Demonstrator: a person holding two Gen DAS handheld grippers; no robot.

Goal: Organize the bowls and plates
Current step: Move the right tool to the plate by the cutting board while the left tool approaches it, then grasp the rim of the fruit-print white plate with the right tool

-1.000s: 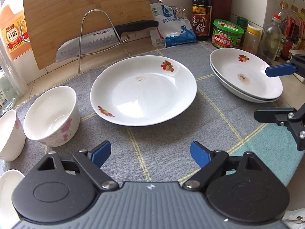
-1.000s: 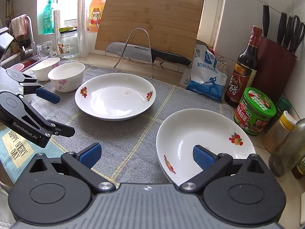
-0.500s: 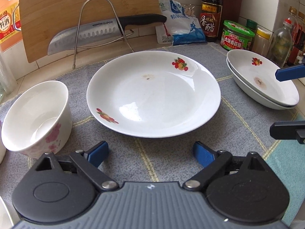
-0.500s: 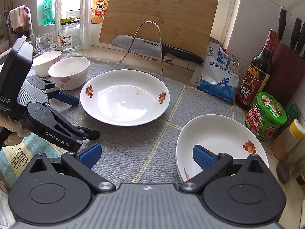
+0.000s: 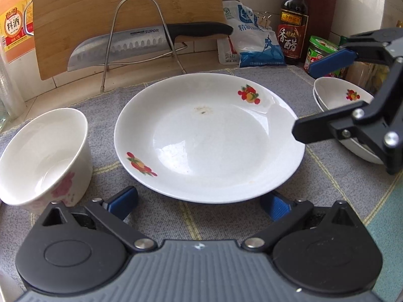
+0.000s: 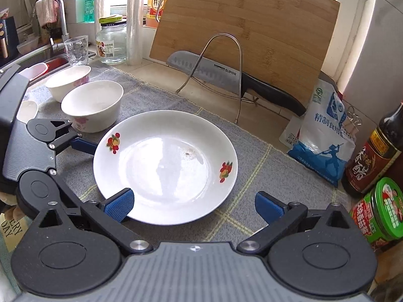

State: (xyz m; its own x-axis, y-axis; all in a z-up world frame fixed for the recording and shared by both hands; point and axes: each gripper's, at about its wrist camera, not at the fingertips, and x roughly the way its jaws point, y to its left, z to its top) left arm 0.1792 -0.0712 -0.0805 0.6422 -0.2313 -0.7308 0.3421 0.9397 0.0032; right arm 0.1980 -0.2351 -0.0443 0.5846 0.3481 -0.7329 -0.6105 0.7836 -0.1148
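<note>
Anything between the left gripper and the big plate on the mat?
Nothing visible. The left gripper is open at the plate's near rim. The floral bowl sits off to one side, and the right gripper approaches from another side.

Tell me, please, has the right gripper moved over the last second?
Yes. The right gripper has swung left, off the stacked plates, to the lone plate before the cutting board.

"SUPOR" on knife (image 5: 121,46) blade
</note>
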